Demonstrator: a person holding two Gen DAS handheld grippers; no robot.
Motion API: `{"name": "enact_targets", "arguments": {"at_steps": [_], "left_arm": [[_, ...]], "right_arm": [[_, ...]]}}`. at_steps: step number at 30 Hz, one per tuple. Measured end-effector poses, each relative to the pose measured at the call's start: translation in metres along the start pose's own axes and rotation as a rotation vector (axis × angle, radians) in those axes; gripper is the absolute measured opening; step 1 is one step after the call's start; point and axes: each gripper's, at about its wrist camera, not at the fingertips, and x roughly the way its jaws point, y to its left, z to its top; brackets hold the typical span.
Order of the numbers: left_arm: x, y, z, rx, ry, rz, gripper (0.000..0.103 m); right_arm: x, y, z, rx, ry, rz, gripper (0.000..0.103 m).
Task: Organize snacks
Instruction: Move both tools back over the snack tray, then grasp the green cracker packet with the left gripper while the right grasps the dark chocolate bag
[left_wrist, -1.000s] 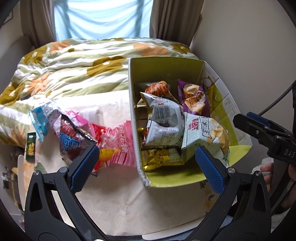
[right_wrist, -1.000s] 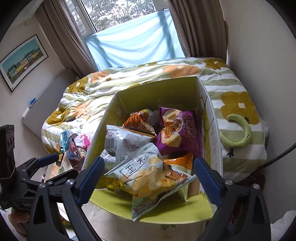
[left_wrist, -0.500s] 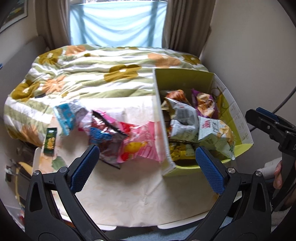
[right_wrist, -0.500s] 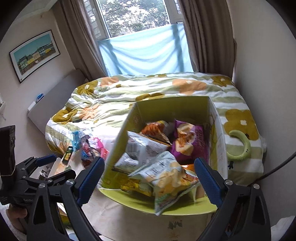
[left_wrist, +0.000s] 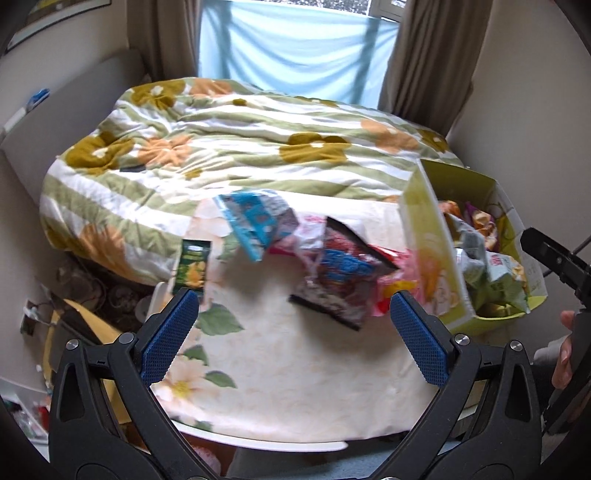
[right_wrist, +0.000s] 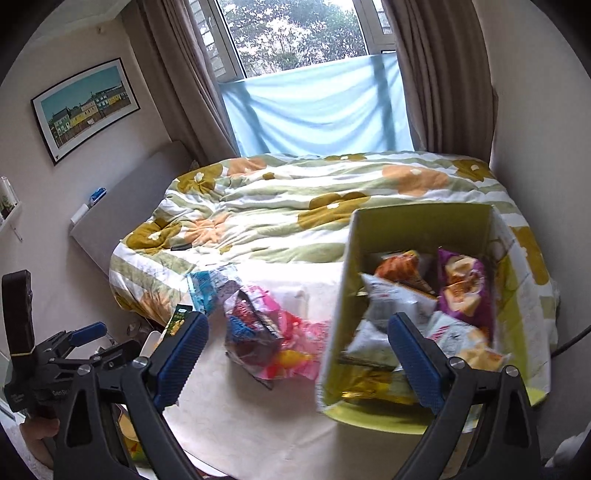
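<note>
**Picking the next loose packet for the box**

Both claws are spread wide and hold nothing. The left claw (left_wrist: 293, 332) hovers over the near part of the tabletop (left_wrist: 295, 387), which is covered in a cream floral cloth, and the right claw (right_wrist: 295, 354) hangs near the yellow-green cardboard box (right_wrist: 421, 225) at the right.

The box already holds several crinkly bags. Left of it lies a loose heap: a dark foil packet with red and blue print (left_wrist: 340, 273), a pink plastic packet (left_wrist: 397, 280) just beside the box wall, a light blue packet (left_wrist: 251, 221) at the far side, and a small dark green sachet (left_wrist: 192, 267) apart at the tabletop's left edge.

The dark foil packet is likely the best next pick, since it lies on top. The left claw should close on a raised edge or seam, not the puffed middle, which would slip. Lifting straight up avoids dragging the pink packet beneath.
</note>
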Motion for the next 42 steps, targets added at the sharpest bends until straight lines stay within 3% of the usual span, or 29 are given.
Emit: {"name": "enact_targets", "arguments": {"at_steps": [9,16,20,22,25,29,42], "left_arm": [[0.035,0.085,0.015,-0.002,0.074,-0.016,0.103],[0.095,0.125,0.023,0.013,0.178,-0.068,0.099],[0.135,0.129,0.024,0.076,0.223,-0.053,0.092],[0.154,0.126,0.023,0.105,0.237,-0.008,0.092],[0.185,0.127,0.022,0.115,0.282,0.052,0.092],[0.218,0.124,0.018,0.130,0.332,0.066,0.088],[0.246,0.113,0.009,0.148,0.375,0.030,0.083]], "right_arm": [[0.056,0.053,-0.014,0.081,0.058,-0.036,0.097],[0.103,0.073,-0.033,0.152,0.110,-0.094,0.097],[0.124,0.078,-0.046,0.190,0.120,-0.129,0.097],[0.134,0.079,-0.052,0.205,0.124,-0.142,0.097],[0.147,0.080,-0.057,0.208,0.128,-0.172,0.097],[0.161,0.081,-0.059,0.218,0.138,-0.207,0.097],[0.184,0.088,-0.052,0.209,0.162,-0.217,0.097]]}}
